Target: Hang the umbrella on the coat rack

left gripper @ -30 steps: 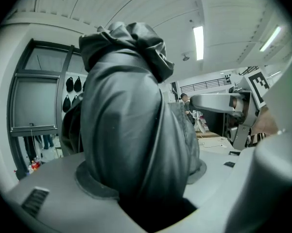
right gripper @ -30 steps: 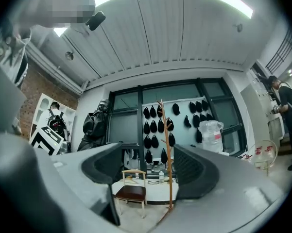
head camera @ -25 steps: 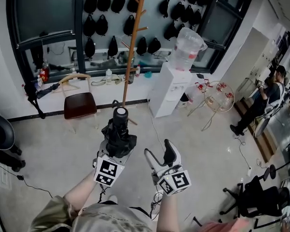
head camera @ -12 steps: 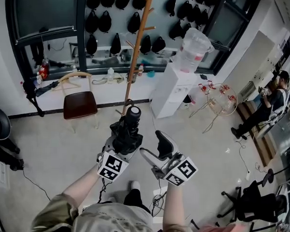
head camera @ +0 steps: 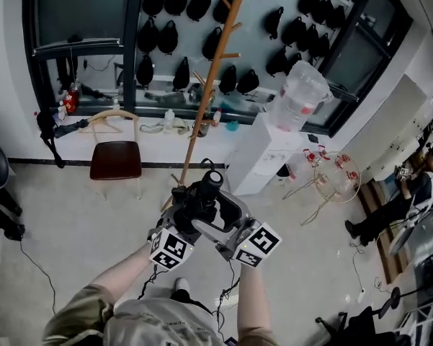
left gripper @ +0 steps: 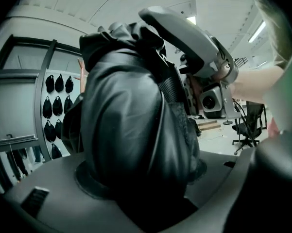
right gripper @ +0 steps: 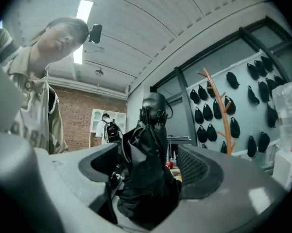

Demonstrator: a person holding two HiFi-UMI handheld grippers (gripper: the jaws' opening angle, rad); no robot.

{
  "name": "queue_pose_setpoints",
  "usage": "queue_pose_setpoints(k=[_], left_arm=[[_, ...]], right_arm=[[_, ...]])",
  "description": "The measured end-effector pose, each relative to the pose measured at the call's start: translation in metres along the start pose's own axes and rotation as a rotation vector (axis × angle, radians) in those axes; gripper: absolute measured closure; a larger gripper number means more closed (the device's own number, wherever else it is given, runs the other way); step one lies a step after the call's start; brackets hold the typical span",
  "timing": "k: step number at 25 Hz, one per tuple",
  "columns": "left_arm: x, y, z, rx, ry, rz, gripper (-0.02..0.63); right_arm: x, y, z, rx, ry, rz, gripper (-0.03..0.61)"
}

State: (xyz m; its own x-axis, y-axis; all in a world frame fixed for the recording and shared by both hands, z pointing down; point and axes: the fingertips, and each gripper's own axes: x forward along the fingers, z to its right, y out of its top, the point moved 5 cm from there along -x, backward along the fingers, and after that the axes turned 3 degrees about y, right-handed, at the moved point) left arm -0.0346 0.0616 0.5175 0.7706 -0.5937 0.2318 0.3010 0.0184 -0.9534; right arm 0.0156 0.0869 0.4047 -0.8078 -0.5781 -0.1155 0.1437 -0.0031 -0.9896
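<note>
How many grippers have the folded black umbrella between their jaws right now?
2. The left gripper clamps the folded black umbrella by its body; the right gripper straddles it from the right, jaws apart.

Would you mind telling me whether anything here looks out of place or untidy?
Only the umbrella: its black canopy is loosely bunched, with folds sticking out above the left gripper that clamps it. The coat rack stands whole, and nothing looks spilled or broken.
</note>
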Motion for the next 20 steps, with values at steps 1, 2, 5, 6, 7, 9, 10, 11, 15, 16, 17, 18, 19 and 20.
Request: queue_pose_setpoints(k=[1,2,5,6,7,9,10,11,15,16,17,18,19,20], left_arm=[[0.011,0.001,-0.002,-0.005,0.009,-0.002,0.314],[0.021,0.003,-0.003,-0.012,0.016,-0.004,0.314],[0.051,0.009,-0.004,-0.026,0.034,-0.007,0.314],[0.06,0.012,-0.002,-0.022,0.039,-0.006,0.314],[0.069,0.016,-0.001,-0.015,0.044,-0.006,0.314],[0.087,0.022,0.002,0.001,0.052,-0.007,0.314],[0.096,0.024,0.002,0.005,0.056,-0.007,0.314],[0.105,0.026,0.003,0.005,0.06,-0.007,0.313],[0.134,0.028,0.007,-0.009,0.077,-0.01,0.311],[0.14,0.028,0.008,-0.012,0.08,-0.012,0.311],[0.144,0.028,0.008,-0.015,0.084,-0.014,0.31],[0.148,0.028,0.008,-0.019,0.088,-0.016,0.31],[0.151,0.028,0.008,-0.022,0.094,-0.018,0.308],[0.154,0.028,0.007,-0.025,0.099,-0.021,0.308]], right_arm=[[0.001,0.002,0.011,0.002,0.015,-0.003,0.202],[0.001,0.004,0.023,0.004,0.027,-0.005,0.202],[-0.001,0.01,0.055,0.006,0.06,-0.01,0.204],[-0.004,0.013,0.065,0.008,0.074,-0.012,0.204],[-0.007,0.016,0.073,0.009,0.087,-0.013,0.206],[-0.011,0.02,0.089,0.007,0.11,-0.014,0.218],[-0.013,0.021,0.097,0.005,0.119,-0.013,0.228],[-0.016,0.021,0.106,0.005,0.126,-0.012,0.252],[-0.029,0.02,0.135,0.012,0.15,-0.009,0.309],[-0.031,0.019,0.141,0.012,0.156,-0.01,0.32],[-0.033,0.019,0.146,0.011,0.16,-0.012,0.33],[-0.034,0.019,0.15,0.011,0.163,-0.013,0.339],[-0.034,0.018,0.153,0.012,0.165,-0.014,0.345],[-0.034,0.018,0.156,0.014,0.167,-0.013,0.348]])
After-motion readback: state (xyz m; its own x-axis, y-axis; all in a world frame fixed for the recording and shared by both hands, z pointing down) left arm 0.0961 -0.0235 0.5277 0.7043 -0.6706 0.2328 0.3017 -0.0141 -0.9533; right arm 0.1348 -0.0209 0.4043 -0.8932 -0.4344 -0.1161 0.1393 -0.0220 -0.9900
